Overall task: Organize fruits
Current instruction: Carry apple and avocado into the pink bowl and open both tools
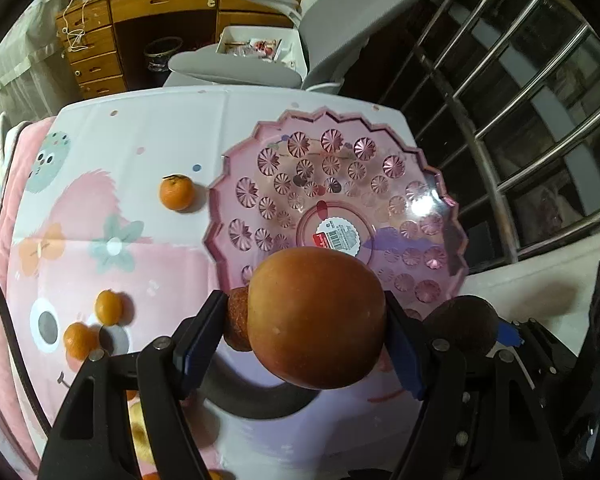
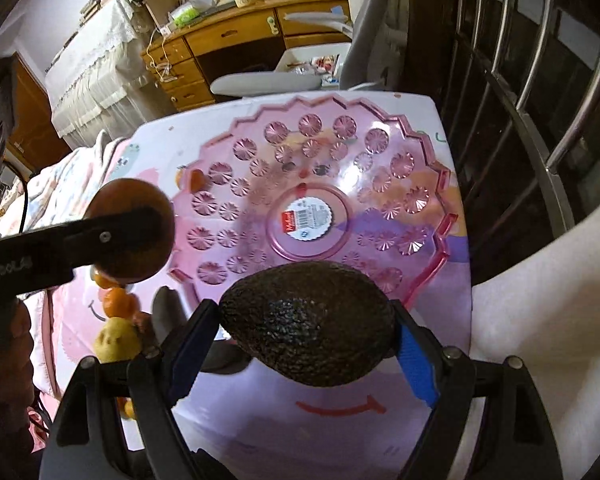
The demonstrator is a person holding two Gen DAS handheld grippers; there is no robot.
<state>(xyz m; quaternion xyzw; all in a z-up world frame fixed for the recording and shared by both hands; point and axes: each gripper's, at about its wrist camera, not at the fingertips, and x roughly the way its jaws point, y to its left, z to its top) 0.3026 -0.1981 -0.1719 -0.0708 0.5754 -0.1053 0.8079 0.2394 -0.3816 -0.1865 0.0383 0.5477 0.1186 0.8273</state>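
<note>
I have a fruit in each gripper, and both hang at the near edge of the pink plate, which lies ahead of me on the cartoon-print cloth.

My left gripper is closed on a big brown-orange round fruit, which I take for an apple or pear, though the fisheye view makes that hard to settle. The blue pads press it from both sides. It sits over the plate's near rim, toward the plate's left side. A second, rougher brown fruit peeks out behind it, next to my left finger; I cannot tell whether it touches the pad.

My right gripper is clamped on a dark, pebbled avocado. Its long axis runs crosswise between the pads, the narrower end toward the left pad. It also hangs at the plate's near rim, toward the middle.

The plate itself holds nothing; only its sticker shows at the centre. So both loads need to go forward from the near rim toward the sticker. The avocado looks the nearer to it, so I judge my right hand has the shorter trip.

Left of the plate, small oranges remain on the cloth: one just beside the rim, two more farther back toward me.
</note>
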